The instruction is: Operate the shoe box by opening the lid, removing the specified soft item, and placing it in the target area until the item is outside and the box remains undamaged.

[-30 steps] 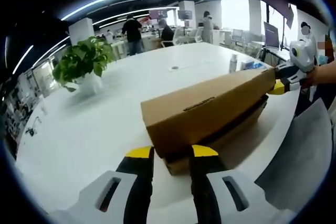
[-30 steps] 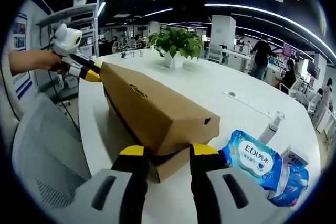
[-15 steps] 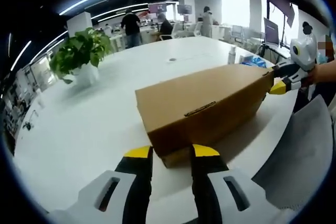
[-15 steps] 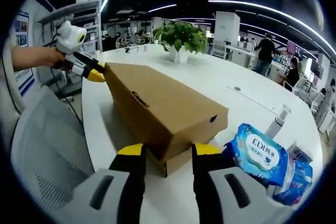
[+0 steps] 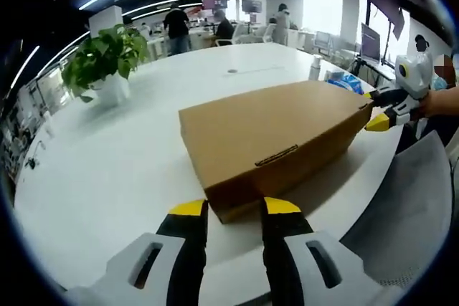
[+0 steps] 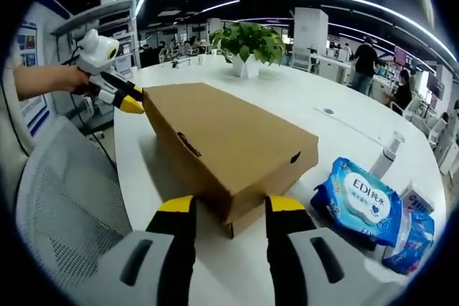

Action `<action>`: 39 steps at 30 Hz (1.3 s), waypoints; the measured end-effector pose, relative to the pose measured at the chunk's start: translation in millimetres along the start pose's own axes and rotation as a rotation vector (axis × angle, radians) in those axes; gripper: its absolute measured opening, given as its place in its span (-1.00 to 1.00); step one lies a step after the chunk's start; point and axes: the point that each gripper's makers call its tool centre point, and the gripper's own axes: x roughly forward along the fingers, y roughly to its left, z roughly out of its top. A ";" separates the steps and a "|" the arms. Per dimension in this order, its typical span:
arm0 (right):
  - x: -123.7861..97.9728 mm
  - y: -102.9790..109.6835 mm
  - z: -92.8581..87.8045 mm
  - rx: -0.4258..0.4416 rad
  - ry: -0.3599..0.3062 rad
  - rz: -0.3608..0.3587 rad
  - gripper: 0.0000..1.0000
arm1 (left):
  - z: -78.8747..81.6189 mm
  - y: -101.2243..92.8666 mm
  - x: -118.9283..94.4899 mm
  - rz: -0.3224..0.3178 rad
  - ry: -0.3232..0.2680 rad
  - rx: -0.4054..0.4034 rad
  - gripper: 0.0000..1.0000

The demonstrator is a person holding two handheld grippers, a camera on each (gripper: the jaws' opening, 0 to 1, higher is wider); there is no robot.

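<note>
- The shoe box (image 6: 229, 152) sits near the bench (image 5: 107, 170) front edge, lid seemingly almost shut.
- Light, stiff cardboard, easily creased; lift by the lid's end lips.
- Left hand-held gripper (image 5: 228, 209) and right hand-held gripper (image 6: 222, 206), jaws spread, meet opposite ends.
- Wipes pack (image 6: 357, 204) lies beside.

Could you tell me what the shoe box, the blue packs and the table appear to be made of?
Shoe box: plain brown cardboard, matte, with folded edges and a small punched hole in the lid's end. Blue packs: probably soft plastic film, glossy and crinkled, printed like wet-wipe packaging. Table: smooth white surface with a slight sheen, possibly laminate; the core cannot be told.
</note>
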 end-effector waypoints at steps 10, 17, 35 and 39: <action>3.7 1.1 -7.3 0.064 0.020 0.002 -0.28 | -11.7 -2.3 6.9 -0.007 0.020 -0.032 -0.48; 7.7 1.4 -11.4 0.057 0.044 0.000 -0.29 | -14.8 -1.0 10.8 -0.006 0.038 -0.048 -0.48; 16.0 -5.3 -16.3 0.012 0.084 -0.005 -0.32 | -21.1 3.2 23.9 0.004 0.081 -0.063 -0.50; 19.2 -10.9 -14.4 0.008 0.085 -0.002 -0.32 | -18.1 3.7 27.0 0.003 0.082 -0.068 -0.50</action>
